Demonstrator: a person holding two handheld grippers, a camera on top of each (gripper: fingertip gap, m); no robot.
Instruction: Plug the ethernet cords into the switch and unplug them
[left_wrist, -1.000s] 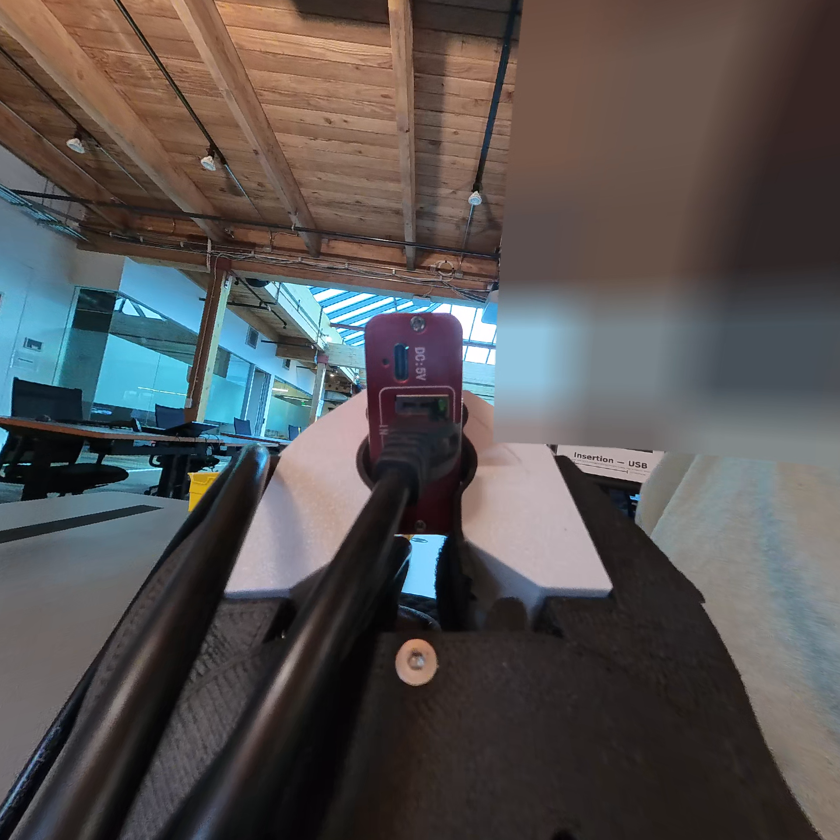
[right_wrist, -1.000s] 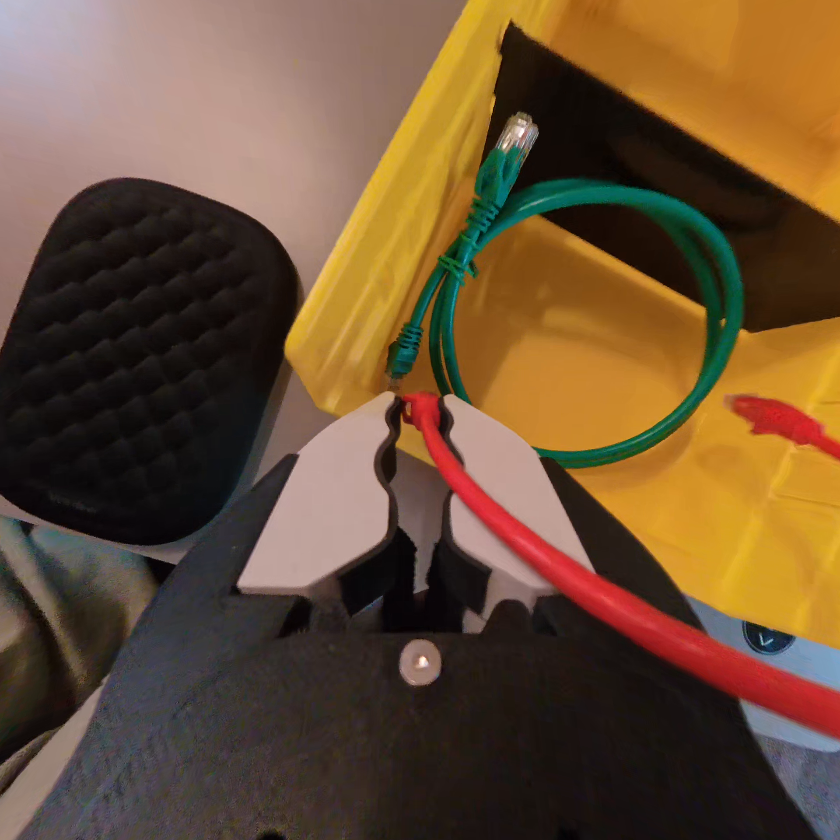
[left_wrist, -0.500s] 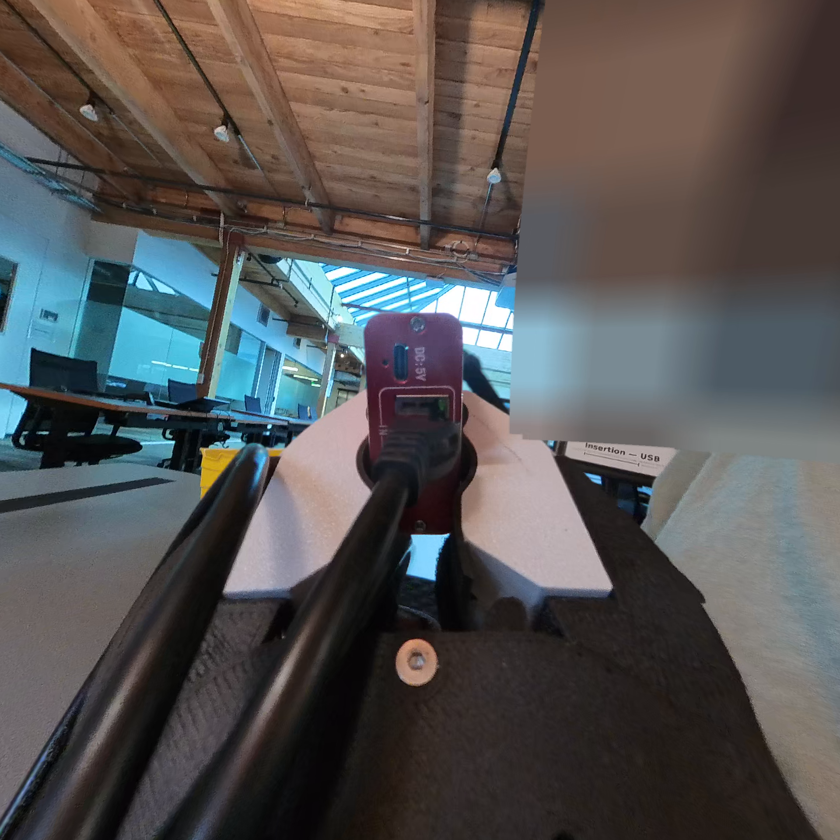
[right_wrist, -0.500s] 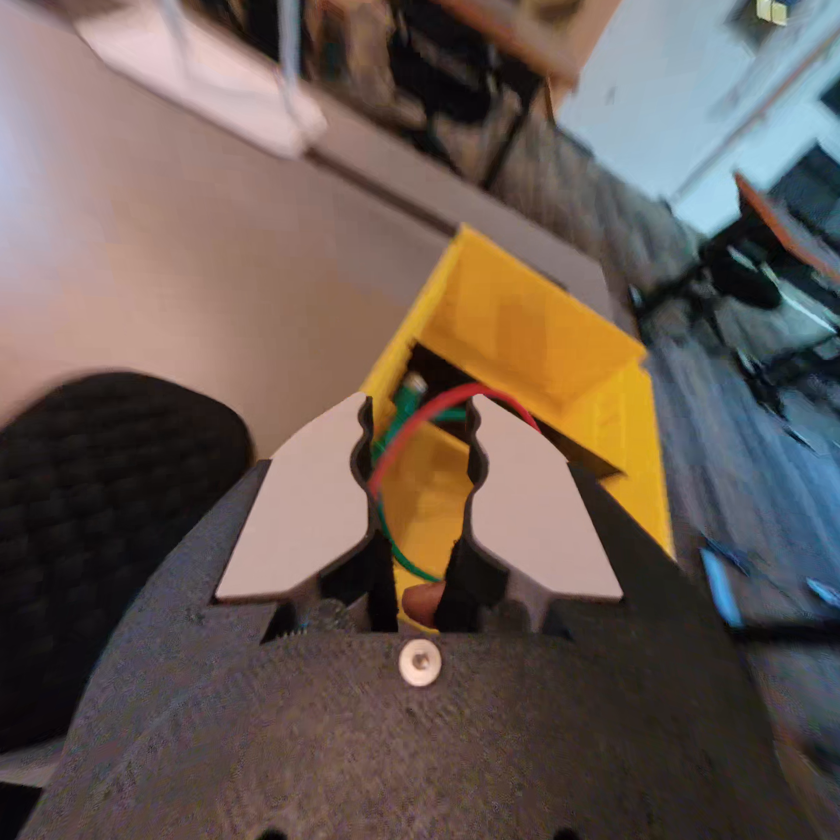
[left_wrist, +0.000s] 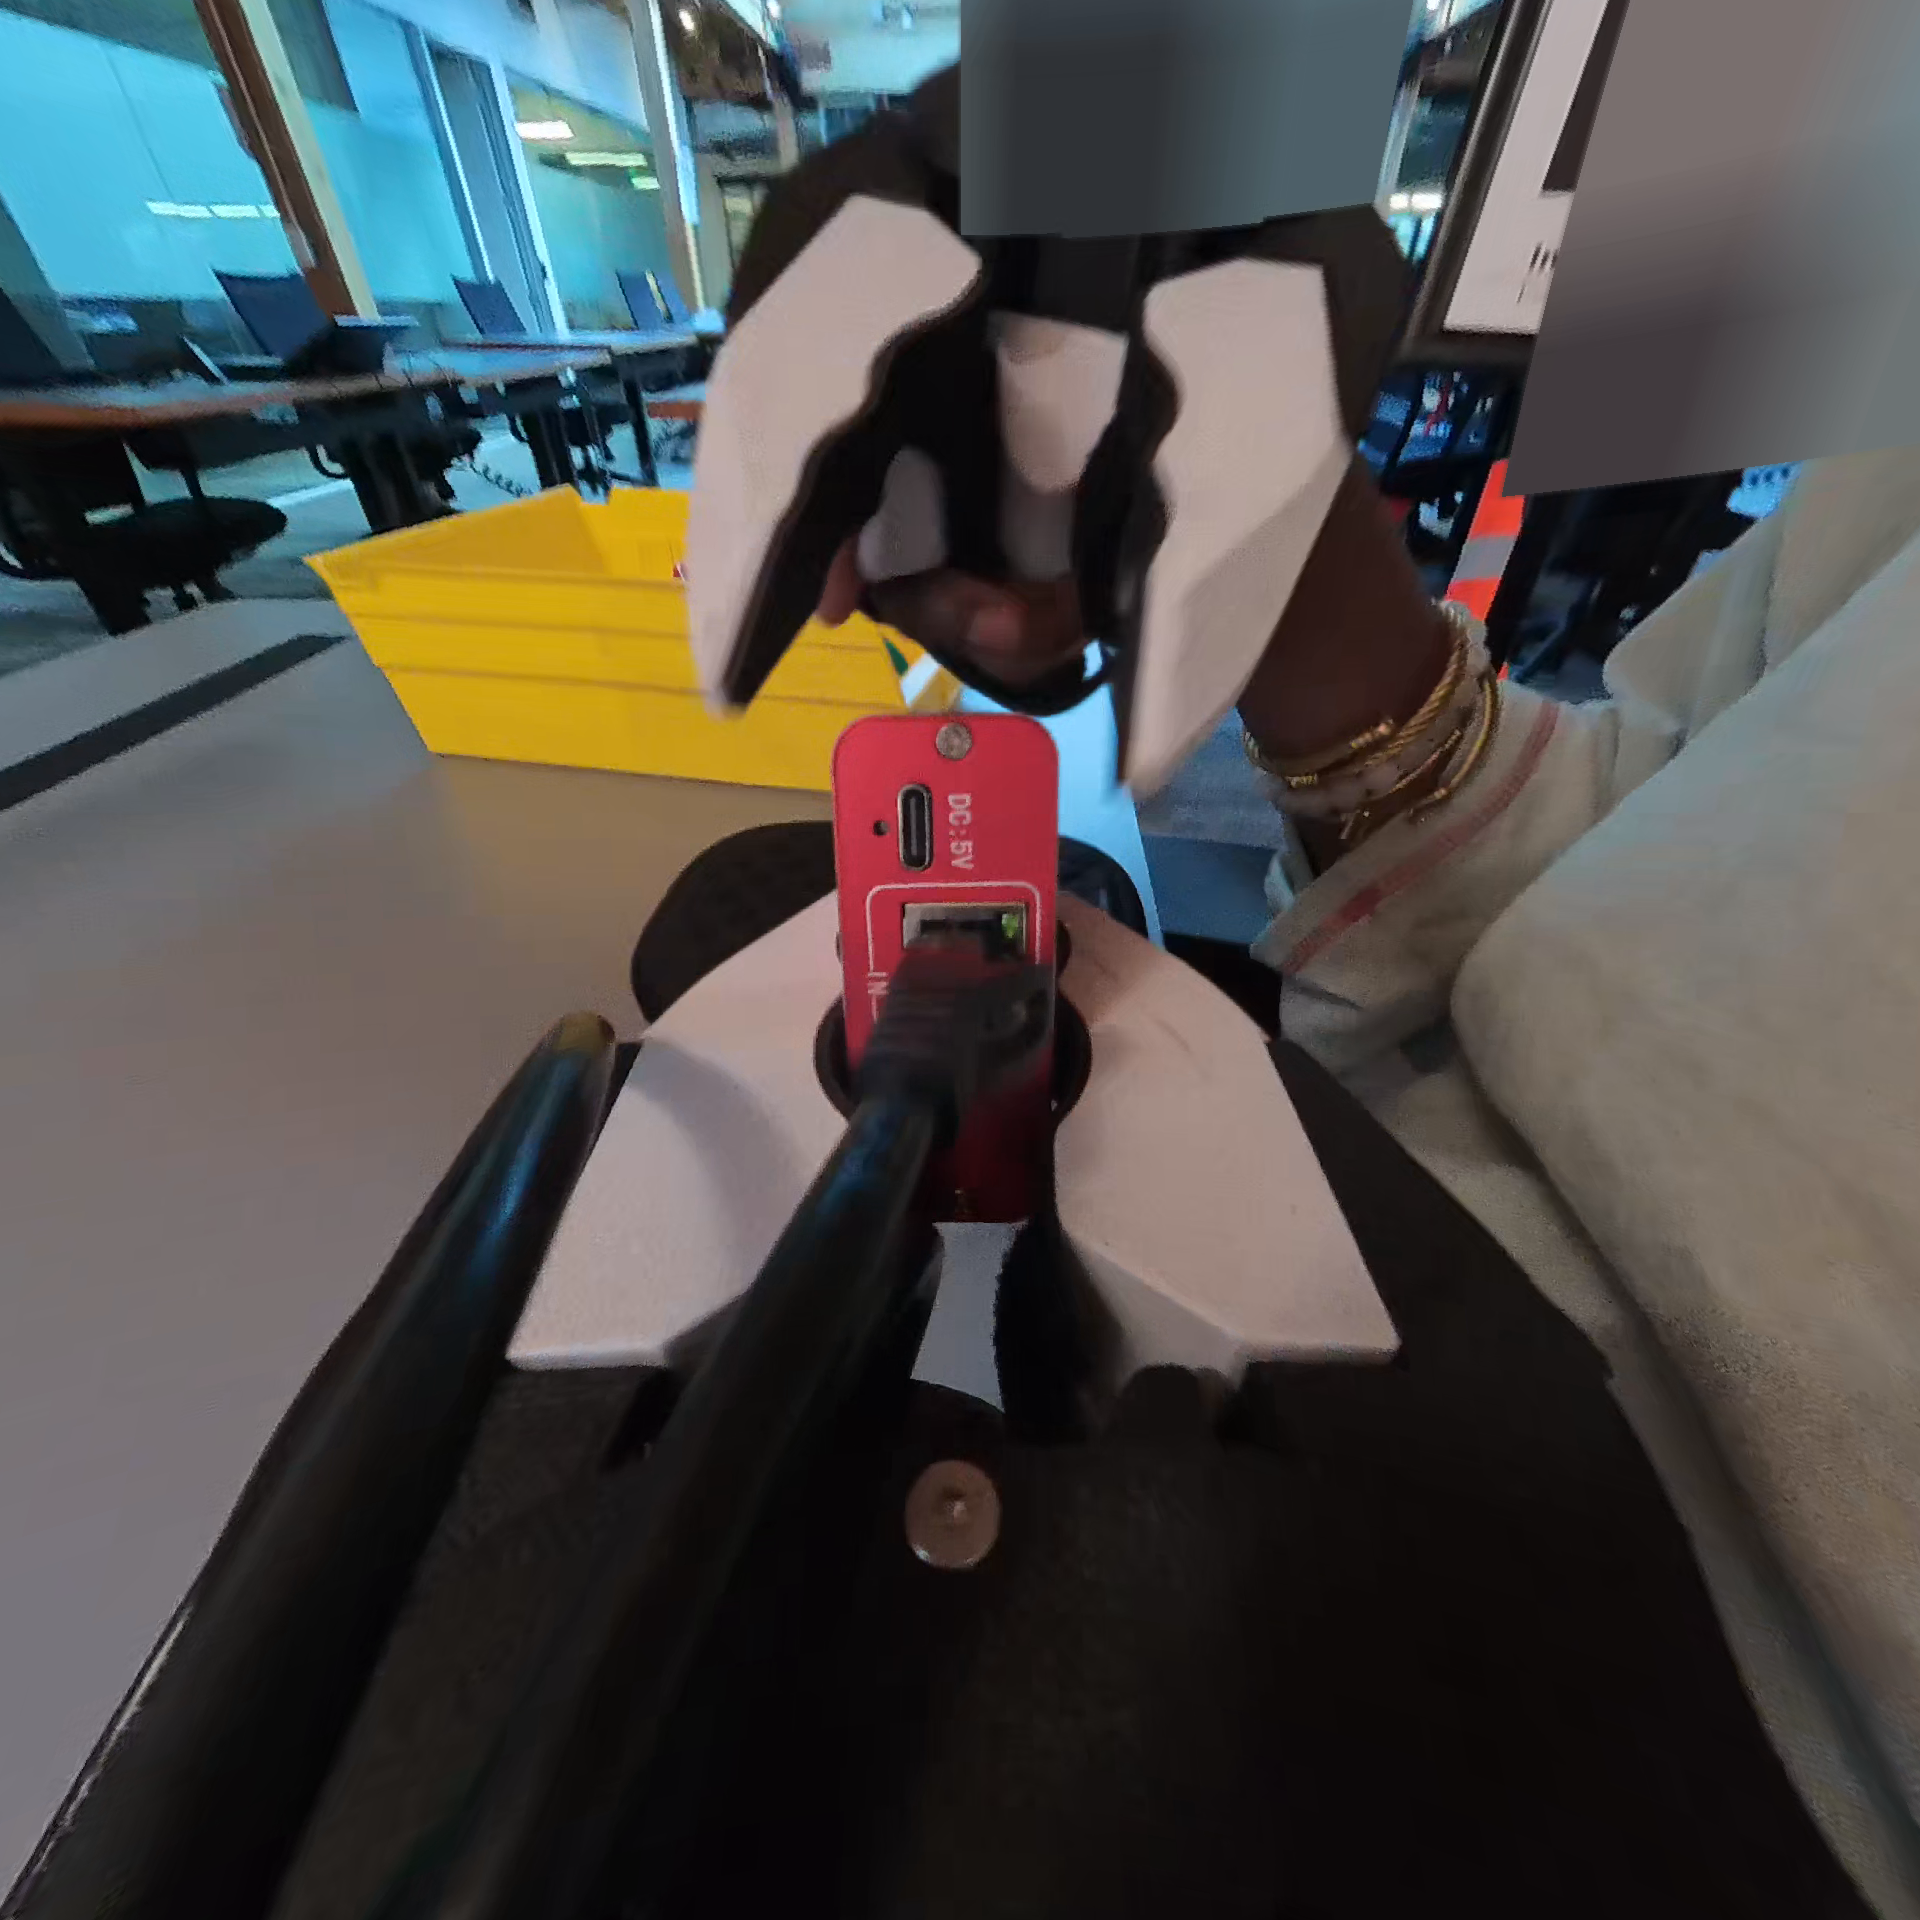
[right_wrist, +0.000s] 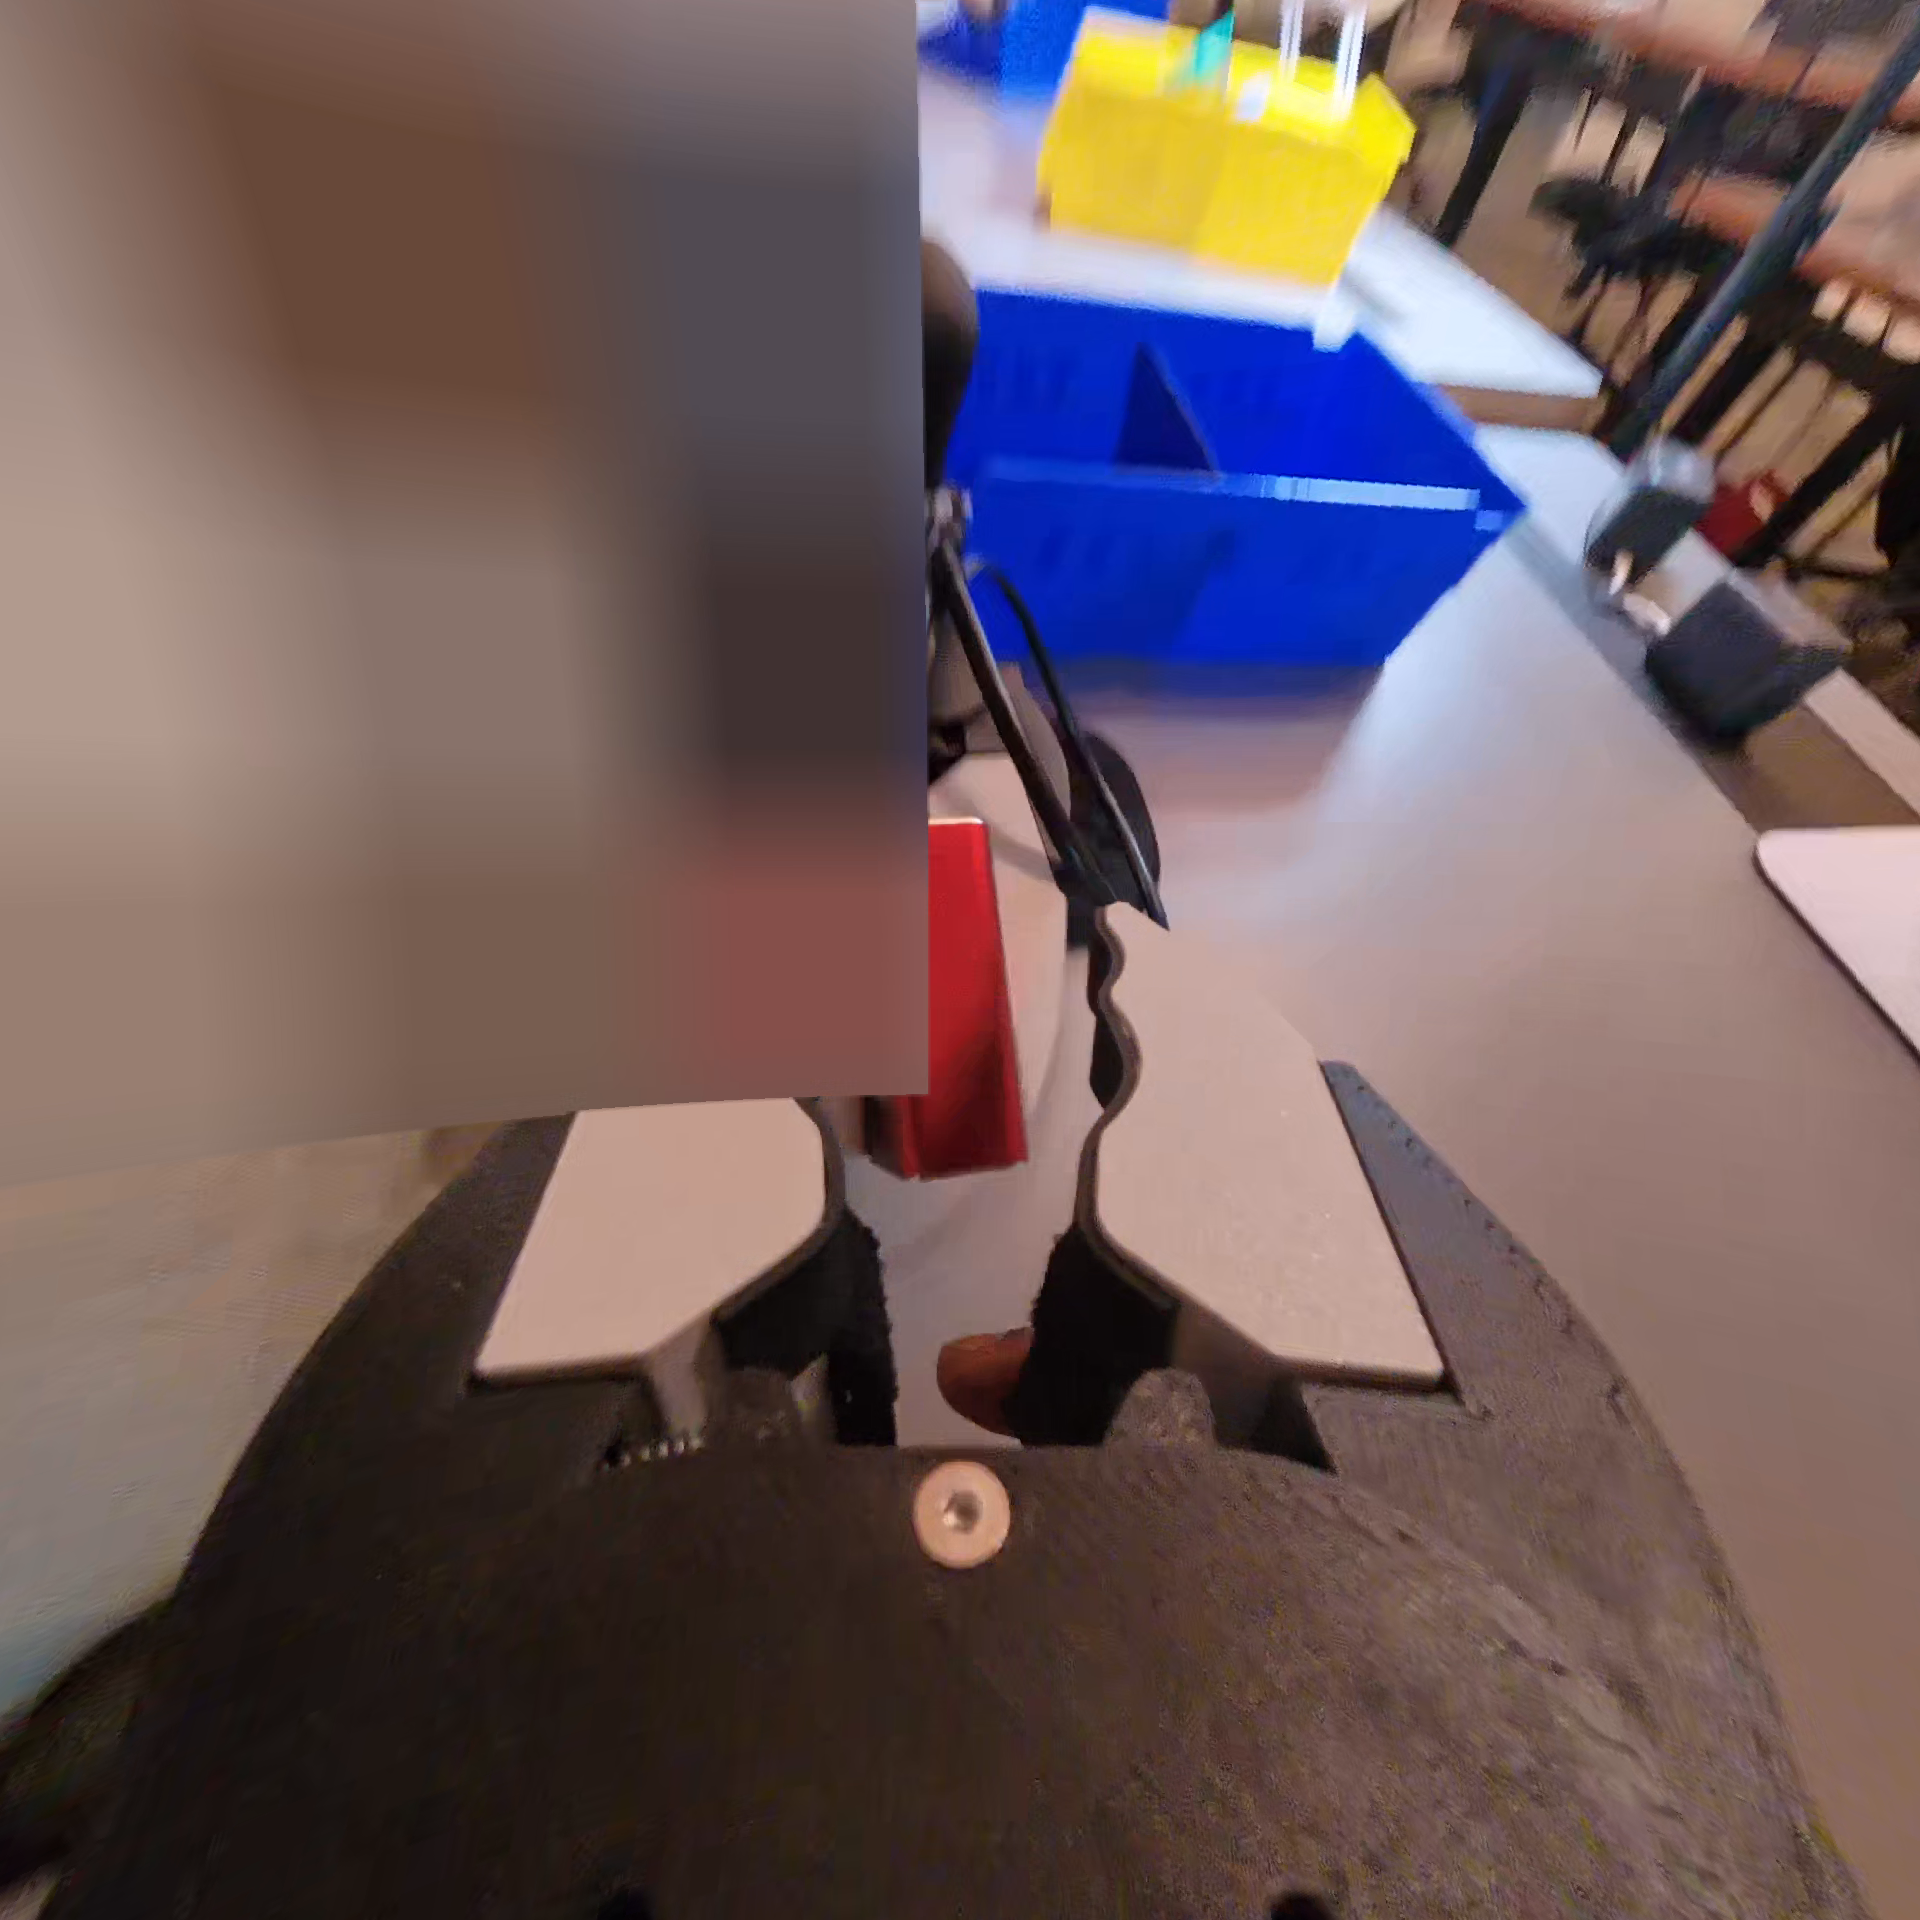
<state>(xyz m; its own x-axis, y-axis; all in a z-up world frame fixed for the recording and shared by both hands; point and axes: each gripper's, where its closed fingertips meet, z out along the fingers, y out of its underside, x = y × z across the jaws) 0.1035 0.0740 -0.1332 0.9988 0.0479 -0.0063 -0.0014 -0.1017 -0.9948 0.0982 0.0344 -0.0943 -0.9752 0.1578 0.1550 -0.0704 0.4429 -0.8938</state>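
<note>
My left gripper (left_wrist: 951, 925) is shut on the red switch (left_wrist: 940, 831) and holds it upright above a black pad (left_wrist: 717, 894). A black ethernet cord (left_wrist: 914, 1049) is plugged into the switch's lower port and runs back over the gripper. My right gripper (left_wrist: 930, 727) is open and empty, pointing at the top of the switch from the far side. In the right wrist view the right gripper (right_wrist: 977, 956) has the switch (right_wrist: 966, 997) between its spread fingers, and the black cord (right_wrist: 1049, 727) hangs beyond. Its left fingertip is hidden.
A yellow bin (left_wrist: 561, 644) stands on the grey table (left_wrist: 260, 935) behind the switch. The person's braceleted wrist (left_wrist: 1371, 748) is on the right. A blue bin (right_wrist: 1226, 499), another yellow bin (right_wrist: 1226, 156), a black box (right_wrist: 1735, 644) and a white mat (right_wrist: 1849, 914) lie farther off.
My right gripper let go of the red cord at the yellow bin, opened, and swung over to the switch. My left gripper tilted down from the ceiling toward the table, still holding the switch.
</note>
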